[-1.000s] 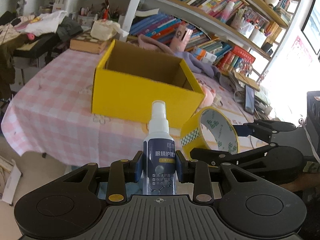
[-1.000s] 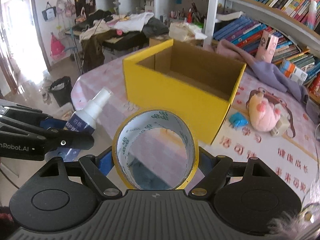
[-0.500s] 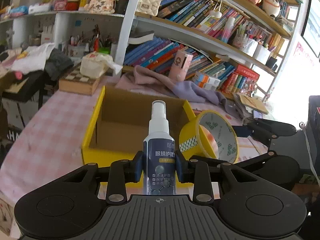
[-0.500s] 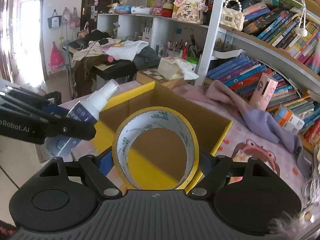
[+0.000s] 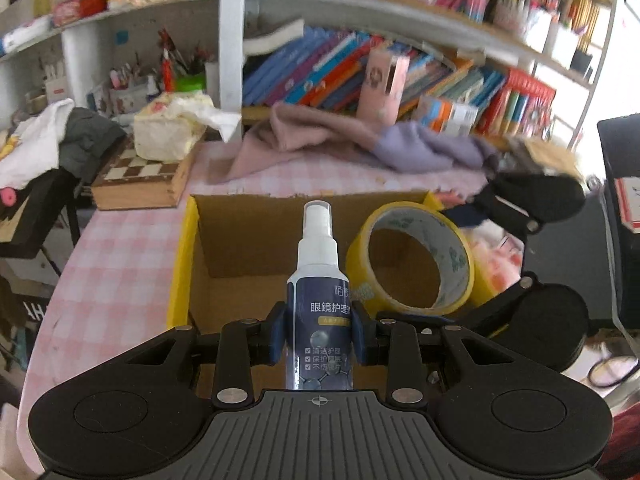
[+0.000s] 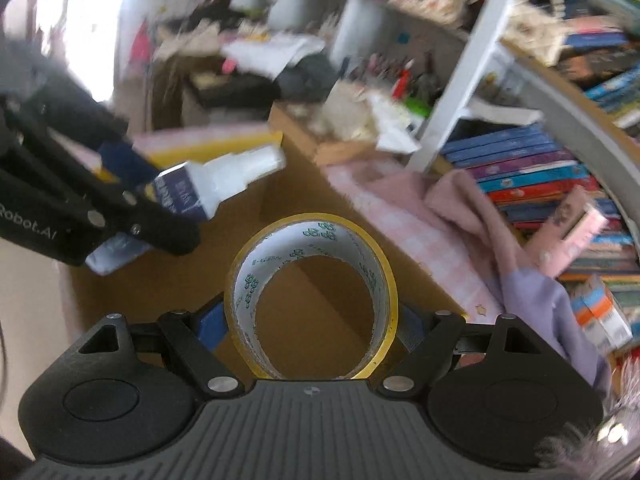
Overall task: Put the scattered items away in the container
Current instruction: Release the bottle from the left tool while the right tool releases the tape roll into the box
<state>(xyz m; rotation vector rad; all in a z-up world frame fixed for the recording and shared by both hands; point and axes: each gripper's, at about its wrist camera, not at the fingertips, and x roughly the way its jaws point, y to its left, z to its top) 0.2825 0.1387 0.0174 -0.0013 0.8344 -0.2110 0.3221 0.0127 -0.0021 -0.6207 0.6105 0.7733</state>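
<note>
- The left gripper (image 5: 319, 338) squeezes a spray bottle (image 5: 319, 292) between its two blue pads (image 5: 277, 334), one pad on each side of the dark label.
- The bottle stands straight up from the fingers, with its white top pointing away from them.
- Past the tips of the left fingers sits the yellow box (image 5: 182, 256), open on top, and its brown inside lies right under the bottle.
- The right gripper (image 6: 310, 326) grips a roll of yellow tape (image 6: 310, 300), with a pad pressed on each side of the ring.
- The roll stands on its edge between the fingers, so you can look through its hole to the brown floor of the box (image 6: 304, 308).
- The tape (image 5: 412, 264) hangs just to the right of the left fingers, over the box too.
- Behind the box, on the pink checked tablecloth (image 5: 116, 264), lies a pink and purple cloth (image 5: 360, 148).
</note>
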